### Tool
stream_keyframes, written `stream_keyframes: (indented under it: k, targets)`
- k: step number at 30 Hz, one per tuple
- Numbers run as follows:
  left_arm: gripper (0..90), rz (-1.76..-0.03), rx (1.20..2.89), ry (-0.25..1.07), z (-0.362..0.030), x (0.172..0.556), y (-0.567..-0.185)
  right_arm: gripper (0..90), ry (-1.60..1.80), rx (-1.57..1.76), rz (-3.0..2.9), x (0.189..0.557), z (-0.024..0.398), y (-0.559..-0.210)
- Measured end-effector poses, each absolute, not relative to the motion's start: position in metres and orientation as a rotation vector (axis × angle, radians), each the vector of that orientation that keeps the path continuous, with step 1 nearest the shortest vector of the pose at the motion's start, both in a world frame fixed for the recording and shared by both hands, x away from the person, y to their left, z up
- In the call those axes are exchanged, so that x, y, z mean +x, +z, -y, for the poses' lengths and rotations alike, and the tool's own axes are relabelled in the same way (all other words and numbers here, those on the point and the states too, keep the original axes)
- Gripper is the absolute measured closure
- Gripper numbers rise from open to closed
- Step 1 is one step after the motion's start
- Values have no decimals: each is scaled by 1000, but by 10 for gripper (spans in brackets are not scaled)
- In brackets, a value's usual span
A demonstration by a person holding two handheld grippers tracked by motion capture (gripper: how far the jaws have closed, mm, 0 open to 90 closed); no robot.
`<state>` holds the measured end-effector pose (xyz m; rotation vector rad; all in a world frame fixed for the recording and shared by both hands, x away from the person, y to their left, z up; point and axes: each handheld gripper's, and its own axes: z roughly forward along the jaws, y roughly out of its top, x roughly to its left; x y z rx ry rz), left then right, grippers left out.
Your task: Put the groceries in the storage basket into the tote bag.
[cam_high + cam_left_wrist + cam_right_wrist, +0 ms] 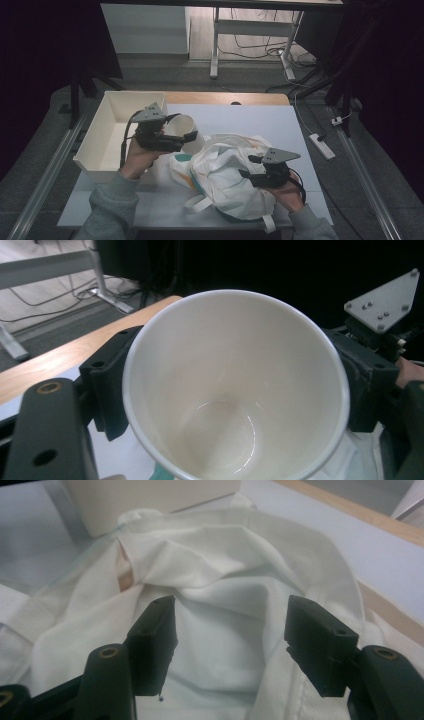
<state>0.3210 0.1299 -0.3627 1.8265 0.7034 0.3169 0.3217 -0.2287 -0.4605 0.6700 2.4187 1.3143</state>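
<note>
Up above the table [300, 125], the left gripper [187, 140] holds a white cup [182, 127]. Its jaws squeeze the cup from both sides. In the left gripper view the cup [235, 385] faces the camera, and you can see right down to its bottom. A white bin [107, 135] sits at the left of the table, just beside the cup. A white cloth bag [225, 175] lies crumpled in the middle. The right gripper [250, 167] sits at the bag's right side. Its jaws are wide open over the cloth [225, 595] and hold nothing.
</note>
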Motion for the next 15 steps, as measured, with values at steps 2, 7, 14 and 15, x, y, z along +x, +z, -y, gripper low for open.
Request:
stream_keyframes:
  k: [2,7,14,15]
  targets:
    - [198,-693,1846,309,-121,322,-365,344,1328,667,-2406,320,227,-458]
    - [198,-669,1911,301,-97,326,-374,316,1359,662,-2399,317,224,-453]
    - [198,-654,1986,256,-70,335,-394,287,1381,636,-2418,313,217,-450]
    - [198,-651,1995,250,-66,336,-397,276,1385,633,-2420,312,216,-450]
